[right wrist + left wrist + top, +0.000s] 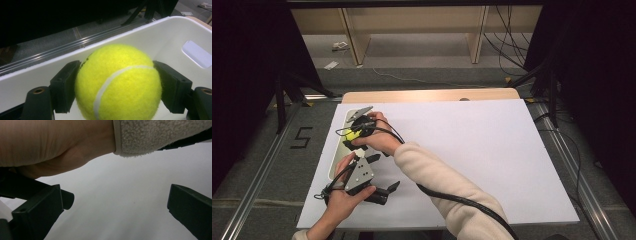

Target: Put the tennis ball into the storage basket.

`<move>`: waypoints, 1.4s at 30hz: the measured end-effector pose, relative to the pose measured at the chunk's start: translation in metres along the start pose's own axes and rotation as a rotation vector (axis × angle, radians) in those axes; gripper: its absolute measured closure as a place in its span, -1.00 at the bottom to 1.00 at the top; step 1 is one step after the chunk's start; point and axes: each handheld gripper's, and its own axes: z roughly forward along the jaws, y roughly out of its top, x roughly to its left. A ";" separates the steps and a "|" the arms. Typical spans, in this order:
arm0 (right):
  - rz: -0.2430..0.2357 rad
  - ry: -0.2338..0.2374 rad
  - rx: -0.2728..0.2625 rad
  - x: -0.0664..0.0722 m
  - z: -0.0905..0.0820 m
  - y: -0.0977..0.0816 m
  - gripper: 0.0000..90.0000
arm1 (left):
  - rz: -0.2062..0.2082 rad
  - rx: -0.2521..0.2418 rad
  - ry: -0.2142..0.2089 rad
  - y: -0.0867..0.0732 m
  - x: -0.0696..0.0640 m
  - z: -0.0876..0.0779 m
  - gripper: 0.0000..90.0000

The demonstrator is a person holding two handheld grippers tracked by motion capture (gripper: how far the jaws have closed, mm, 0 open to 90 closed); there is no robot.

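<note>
The tennis ball sits squarely between the right tongs, both black pads pressed against its felt, one on each flank, so it is gripped across its middle. Being round, it offers no long axis; only its white seam curves across the front. Directly behind and beneath it rises the white bin, with the pale wall wrapping round and a handle cut-out off to the right. So the ball is inside the bin's mouth or just above its floor; which of the two cannot be told, as the ball's underside is cut off at the frame's bottom edge.

From the high view the ball is a yellow spot at the left edge of the white bench, the right tongs reaching across to it, with the bin a narrow pale strip mostly covered by hands. The right hand is the one on the job; the left tongs wait nearer the person, resting low over the bench, jaws spread wide with nothing between them. In the left gripper view the right wrist and fleecy sleeve cross close overhead.

Judged from this, whatever comes next is a matter of straight up or straight down for the ball against the bin wall.
</note>
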 end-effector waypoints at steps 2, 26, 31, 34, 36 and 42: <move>-0.002 -0.001 0.004 0.000 0.000 0.000 -0.42 | 0.001 0.000 -0.001 0.000 0.000 0.000 -1.00; -0.034 0.002 -0.040 0.001 -0.008 0.008 -0.65 | -0.004 0.002 -0.005 0.000 -0.001 0.000 -1.00; -0.041 0.001 -0.046 0.002 -0.010 0.010 -0.65 | -0.003 0.002 -0.005 0.000 -0.001 0.000 -1.00; -0.043 0.003 -0.051 0.003 -0.012 0.011 -0.65 | -0.003 0.002 -0.005 0.000 -0.001 0.000 -1.00; -0.044 0.003 -0.052 0.003 -0.014 0.011 -0.65 | -0.003 0.003 -0.005 0.000 -0.001 0.000 -1.00; -0.045 -0.001 -0.063 0.001 -0.022 0.010 -0.65 | -0.004 0.004 -0.005 0.000 -0.001 0.001 -1.00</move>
